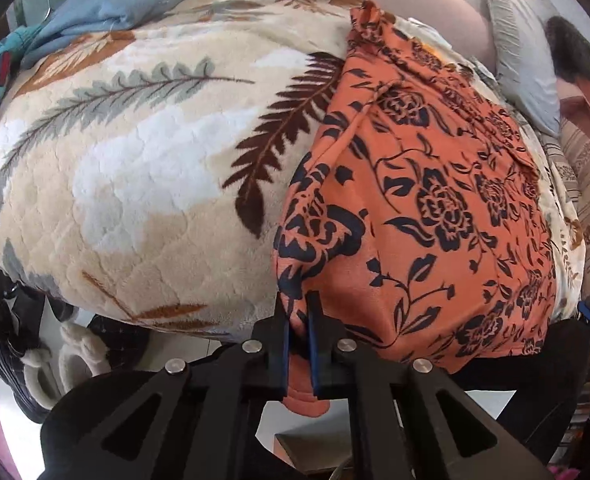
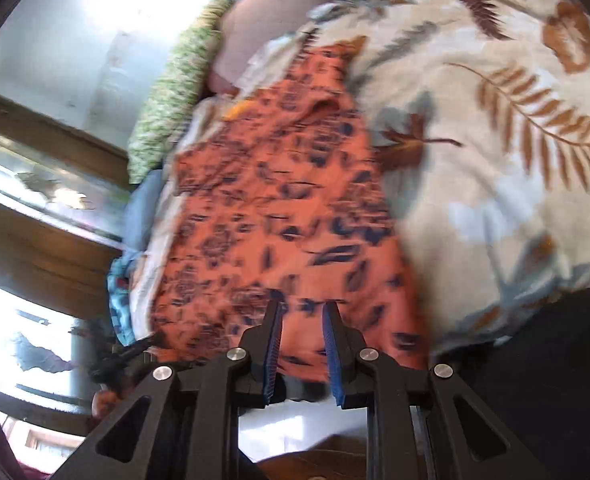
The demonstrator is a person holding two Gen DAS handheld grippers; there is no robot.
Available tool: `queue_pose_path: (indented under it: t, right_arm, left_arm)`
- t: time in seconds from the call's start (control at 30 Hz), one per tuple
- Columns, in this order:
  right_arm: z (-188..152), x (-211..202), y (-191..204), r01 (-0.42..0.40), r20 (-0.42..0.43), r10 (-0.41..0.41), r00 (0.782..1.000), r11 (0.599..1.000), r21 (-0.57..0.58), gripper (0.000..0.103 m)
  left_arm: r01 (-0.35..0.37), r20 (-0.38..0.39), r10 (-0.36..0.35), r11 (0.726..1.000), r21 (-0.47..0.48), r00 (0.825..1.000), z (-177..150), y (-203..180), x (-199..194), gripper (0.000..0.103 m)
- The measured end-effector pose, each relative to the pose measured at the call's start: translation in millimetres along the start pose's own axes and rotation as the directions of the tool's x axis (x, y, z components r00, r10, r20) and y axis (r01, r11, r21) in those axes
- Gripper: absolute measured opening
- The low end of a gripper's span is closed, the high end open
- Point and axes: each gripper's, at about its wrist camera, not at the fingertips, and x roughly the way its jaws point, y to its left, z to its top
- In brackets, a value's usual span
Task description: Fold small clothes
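**Grippers on near hem of orange garment — fold at the pick-up stage**

Left gripper (image 1: pixel 299 312): jaws drawn almost together, a bunched corner of the orange floral garment (image 1: pixel 435 200) pinched between the blue pads (image 1: pixel 285 344), cloth spilling out below them

Right gripper (image 2: pixel 302 322): jaws part open, the garment's near edge lying between the fingers; picture blurred, so whether the pads pressed the cloth could not be told

Garment: spread lengthwise on the leaf-patterned blanket (image 1: pixel 135 168), near hem hanging at the bed's edge, far end reaching toward the green patterned cushion (image 2: pixel 171 92)

Step, as judged: both near corners being taken up, ready for the first fold

Next move, as judged: confirm the right-hand hold, then lift both corners evenly and carry them over toward the far end, keeping the hem taut so the thin fabric did not crease or slip
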Motion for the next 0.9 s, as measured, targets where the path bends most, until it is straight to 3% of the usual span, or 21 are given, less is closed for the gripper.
queue_pose_path:
  t: [0.07, 0.1, 0.13, 0.17, 0.2, 0.3, 0.37, 0.5, 0.57, 0.63, 0.7, 0.8, 0.9]
  right_arm:
    - [0, 6, -14, 0.036, -0.029, -0.034, 0.999, 0.997, 0.063, 0.026]
    - [-1, 11, -21, 0.063, -0.042, -0.06, 0.997, 0.995, 0.08, 0.032]
    - [-2, 16, -26, 0.085, -0.05, -0.081, 0.995, 0.993, 0.083, 0.038]
    - [-4, 19, -32, 0.117, -0.057, -0.113, 0.992, 0.99, 0.081, 0.058]
    - [-5, 21, -37, 0.136, -0.052, -0.131, 0.99, 0.987, 0.083, 0.065]
    - [-9, 24, -51, 0.113, -0.059, -0.108, 0.992, 0.989, 0.1, 0.065]
    - [-9, 29, -55, 0.093, -0.083, -0.085, 0.993, 0.991, 0.097, 0.067]
    - [-11, 59, -58, 0.082, -0.105, -0.071, 0.992, 0.991, 0.103, 0.067]
    - [-18, 80, -52, 0.118, -0.179, -0.107, 0.978, 0.992, 0.051, 0.068]
    - [-28, 98, -46, 0.147, -0.251, -0.141, 0.958, 0.989, 0.008, 0.055]
    - [-31, 100, -42, 0.125, -0.248, -0.116, 0.962, 0.992, 0.022, 0.026]
    - [-28, 82, -30, 0.085, -0.176, -0.082, 0.981, 0.996, 0.008, 0.017]
    - [-16, 51, -14, -0.042, -0.09, 0.042, 0.995, 0.999, 0.005, 0.014]
  left_arm:
    - [-0.027, -0.044, 0.026, 0.999, -0.017, 0.999, 2, 1, 12, 0.03]
    - [-0.037, -0.072, 0.035, 0.999, -0.029, 0.997, 2, 1, 19, 0.047]
    - [-0.028, -0.077, 0.026, 0.999, -0.033, 0.997, 2, -1, 23, 0.054]
    - [-0.031, -0.071, 0.029, 0.999, -0.022, 0.997, 2, -5, 24, 0.056]
    - [-0.04, -0.067, 0.039, 0.999, -0.004, 0.997, 2, -9, 24, 0.056]
    - [-0.042, -0.041, 0.044, 0.998, 0.041, 0.998, 1, -19, 21, 0.054]
    - [-0.051, -0.032, 0.053, 0.997, 0.06, 0.998, 0, -23, 22, 0.048]
    - [-0.047, -0.025, 0.05, 0.995, 0.093, 0.998, -3, -34, 22, 0.015]
    - [-0.041, -0.024, 0.044, 0.993, 0.106, 0.999, -4, -37, 21, 0.009]
    - [-0.018, -0.027, 0.021, 0.994, 0.105, 0.999, -4, -37, 19, 0.008]
    - [0.019, -0.029, -0.016, 0.995, 0.093, 0.999, -7, -31, 11, 0.007]
    - [0.082, -0.024, -0.08, 0.993, 0.08, 0.997, -6, -26, 5, 0.007]
    - [0.137, -0.005, -0.137, 0.988, 0.074, 0.991, 0, -24, -8, 0.007]
